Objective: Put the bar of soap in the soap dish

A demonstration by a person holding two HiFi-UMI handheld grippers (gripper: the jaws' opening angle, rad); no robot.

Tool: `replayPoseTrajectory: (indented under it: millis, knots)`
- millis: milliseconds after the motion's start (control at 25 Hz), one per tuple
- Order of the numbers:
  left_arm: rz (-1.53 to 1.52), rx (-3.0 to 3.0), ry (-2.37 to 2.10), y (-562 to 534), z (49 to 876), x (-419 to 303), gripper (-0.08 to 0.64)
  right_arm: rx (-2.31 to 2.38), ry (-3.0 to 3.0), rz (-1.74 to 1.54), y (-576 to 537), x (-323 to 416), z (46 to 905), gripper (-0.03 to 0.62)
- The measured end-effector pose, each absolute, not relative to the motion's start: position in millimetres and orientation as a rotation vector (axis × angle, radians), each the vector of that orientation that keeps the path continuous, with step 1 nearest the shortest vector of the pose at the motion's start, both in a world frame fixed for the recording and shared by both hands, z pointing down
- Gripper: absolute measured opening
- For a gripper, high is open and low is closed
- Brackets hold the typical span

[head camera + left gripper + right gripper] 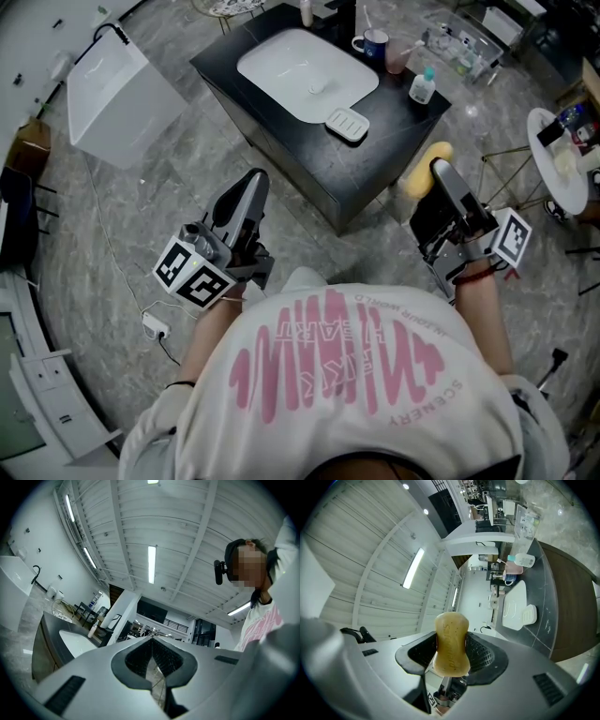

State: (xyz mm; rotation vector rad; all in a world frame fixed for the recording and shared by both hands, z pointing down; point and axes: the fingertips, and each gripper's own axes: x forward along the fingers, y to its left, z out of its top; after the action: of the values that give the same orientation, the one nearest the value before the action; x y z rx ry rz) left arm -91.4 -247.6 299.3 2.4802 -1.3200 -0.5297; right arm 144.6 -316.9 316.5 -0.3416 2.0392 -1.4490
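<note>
Dark counter (398,127), soap dish (347,124) ahead; bar of soap (451,641) tight between right tongs (442,176); left tongs (151,641) together.

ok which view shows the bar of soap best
The right gripper view: the bar of soap sits centre frame, close up, clamped between the jaws of the right tool, with its embossing visible. The head view shows only its yellow end past that tool's tip. The left gripper view does not show it.
</note>
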Motion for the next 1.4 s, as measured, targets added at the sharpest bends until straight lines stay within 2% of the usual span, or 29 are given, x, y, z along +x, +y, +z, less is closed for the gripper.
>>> replayPoseTrajectory:
  millis: [440,1400]
  knots:
    - [-0.483,2.506,-1.210,-304,304,-114,0.009,-0.448,1.972,-1.446,-355,129,332,0.193]
    - [-0.354,2.568,-0.971,-455,307,-233,0.009,-1.038,1.888,-1.383,-468,65,408,0.193]
